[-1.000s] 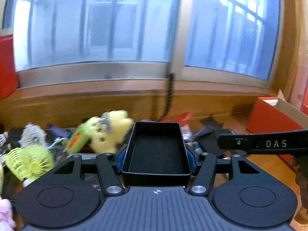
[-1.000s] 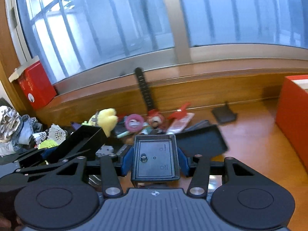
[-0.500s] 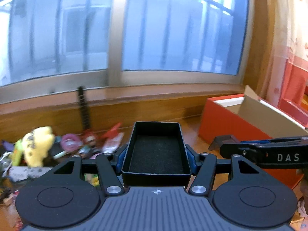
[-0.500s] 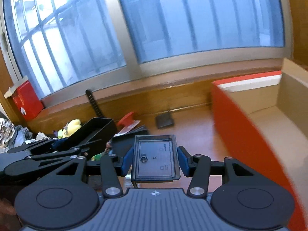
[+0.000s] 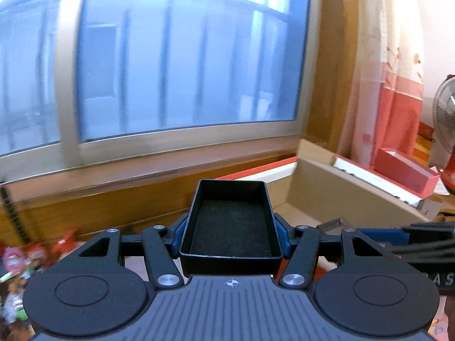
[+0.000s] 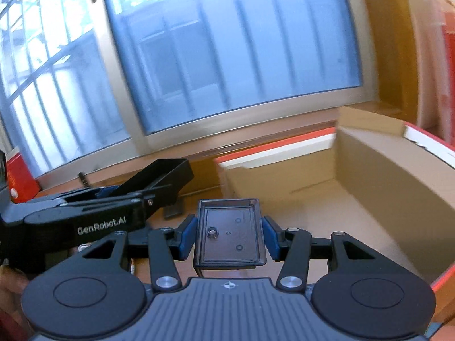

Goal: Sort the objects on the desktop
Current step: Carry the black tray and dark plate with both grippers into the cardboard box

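My left gripper (image 5: pixel 231 234) is shut on an open black box (image 5: pixel 231 221) with a dark foam lining. It also shows at the left of the right wrist view (image 6: pixel 162 180). My right gripper (image 6: pixel 229 237) is shut on a dark flat lid (image 6: pixel 229 233), held level. A large orange carton (image 6: pixel 355 196) with a brown cardboard inside stands open ahead of the right gripper and to the right of the left gripper (image 5: pixel 327 187). Both held things hang near its left rim.
A window and a wooden sill run along the back. A heap of small toys (image 5: pixel 25 258) lies at the far left. Red boxes (image 5: pixel 403 170) and a fan (image 5: pixel 446 110) stand at the right. A red box (image 6: pixel 20 176) stands at the left.
Both grippers have swung to the right, away from the toy heap and towards the orange carton, which now fills the right side. Each keeps its hold.
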Motion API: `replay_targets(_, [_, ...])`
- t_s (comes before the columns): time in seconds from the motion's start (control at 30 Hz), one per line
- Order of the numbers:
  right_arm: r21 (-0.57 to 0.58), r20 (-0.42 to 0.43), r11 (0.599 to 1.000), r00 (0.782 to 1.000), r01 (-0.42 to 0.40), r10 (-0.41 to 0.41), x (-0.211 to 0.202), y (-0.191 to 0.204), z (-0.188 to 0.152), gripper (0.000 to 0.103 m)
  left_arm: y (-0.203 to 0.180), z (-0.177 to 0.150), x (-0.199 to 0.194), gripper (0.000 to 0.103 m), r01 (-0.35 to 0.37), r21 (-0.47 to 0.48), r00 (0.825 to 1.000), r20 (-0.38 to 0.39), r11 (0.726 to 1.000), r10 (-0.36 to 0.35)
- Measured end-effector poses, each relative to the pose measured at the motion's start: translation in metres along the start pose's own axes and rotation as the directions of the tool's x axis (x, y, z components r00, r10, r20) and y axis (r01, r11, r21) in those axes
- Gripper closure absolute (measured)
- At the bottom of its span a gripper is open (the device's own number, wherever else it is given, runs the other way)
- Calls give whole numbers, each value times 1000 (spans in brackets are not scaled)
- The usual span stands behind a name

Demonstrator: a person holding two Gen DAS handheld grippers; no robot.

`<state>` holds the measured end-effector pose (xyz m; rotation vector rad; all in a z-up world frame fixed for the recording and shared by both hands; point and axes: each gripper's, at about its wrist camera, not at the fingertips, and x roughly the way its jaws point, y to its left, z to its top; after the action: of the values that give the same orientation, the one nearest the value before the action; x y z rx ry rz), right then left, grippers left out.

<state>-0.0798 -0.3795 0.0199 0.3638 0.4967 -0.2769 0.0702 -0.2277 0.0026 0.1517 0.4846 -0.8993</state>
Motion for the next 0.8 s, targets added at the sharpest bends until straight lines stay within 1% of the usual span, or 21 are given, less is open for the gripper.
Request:
replay_targets(0.23, [80,-4,993,996,86,-86,-4,-54,1,51,-43,13,43,44,74,43,997,-36,996,-73])
replay_targets(0.43, [127,-28,980,988,152,-150,-3,-85,-3,51,-72,14,73,44,122,71,989,-89,990,-115])
replay_targets(0.8, [156,-64,963,975,222,-214,10,-105,-7,51,-89,13,103,44,121,98,982,-157,988,-104])
